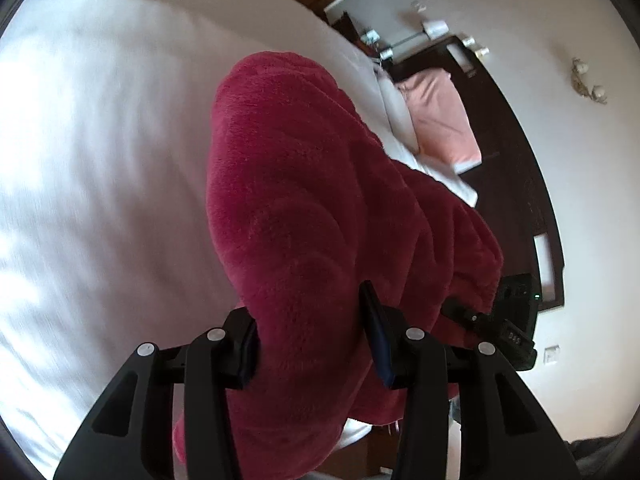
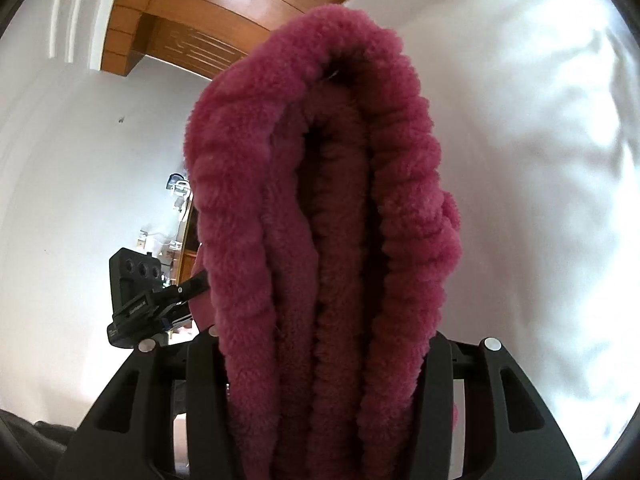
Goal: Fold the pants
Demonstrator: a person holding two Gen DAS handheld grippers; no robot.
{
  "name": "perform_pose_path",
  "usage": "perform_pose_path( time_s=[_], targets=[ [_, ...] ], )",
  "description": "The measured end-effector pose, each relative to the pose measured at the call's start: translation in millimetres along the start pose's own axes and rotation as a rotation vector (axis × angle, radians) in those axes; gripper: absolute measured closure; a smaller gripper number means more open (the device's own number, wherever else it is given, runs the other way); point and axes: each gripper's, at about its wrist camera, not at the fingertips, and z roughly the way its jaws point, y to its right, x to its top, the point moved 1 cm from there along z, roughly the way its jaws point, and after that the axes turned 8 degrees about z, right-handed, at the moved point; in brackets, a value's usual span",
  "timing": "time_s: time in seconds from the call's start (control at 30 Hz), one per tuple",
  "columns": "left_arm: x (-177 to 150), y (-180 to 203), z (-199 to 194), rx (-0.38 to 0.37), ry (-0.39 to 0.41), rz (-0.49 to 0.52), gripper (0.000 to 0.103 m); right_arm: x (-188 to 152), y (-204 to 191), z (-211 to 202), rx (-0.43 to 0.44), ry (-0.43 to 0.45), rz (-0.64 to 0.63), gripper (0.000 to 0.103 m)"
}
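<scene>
The pants (image 1: pixel 304 208) are thick, fluffy and dark red. They hang in folds above a white bed (image 1: pixel 104 128). My left gripper (image 1: pixel 312 344) is shut on a bunch of the fabric, which fills the gap between the black fingers (image 1: pixel 376 328). My right gripper (image 2: pixel 324 364) is shut on several stacked layers of the pants (image 2: pixel 320 208), which rise up in front of the camera and hide the fingertips. The right gripper also shows in the left wrist view (image 1: pixel 508 320) at the far edge of the fabric. The left gripper shows in the right wrist view (image 2: pixel 140 296).
A white sheet covers the bed (image 2: pixel 540 160). A pink pillow (image 1: pixel 444 116) lies by a dark headboard (image 1: pixel 516 168). White walls (image 2: pixel 80 160) and a wooden ceiling panel (image 2: pixel 224 8) surround the bed.
</scene>
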Motion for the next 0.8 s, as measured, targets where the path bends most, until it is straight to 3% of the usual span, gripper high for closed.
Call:
perform_pose_path(
  time_s=[0.17, 0.33, 0.53, 0.8],
  targets=[
    [53.6, -28.2, 8.0, 0.04, 0.04, 0.003, 0.059, 45.5, -24.6, 52.7, -0.02, 0.005, -0.057, 0.055],
    [78.8, -64.0, 22.6, 0.078, 0.033, -0.02, 0.059, 76.1, -24.8, 98.5, -0.078, -0.025, -0.076, 0.055],
    [89.6, -100.5, 44.2, 0.116, 0.01, -0.049, 0.059, 97.1, -16.1, 144.1, -0.169, -0.046, -0.091, 0.055],
    [74.3, -130.4, 46.1, 0.178, -0.011, -0.062, 0.051, 100.0, 10.2, 154.1, -0.283, -0.045, -0.012, 0.048]
  ],
)
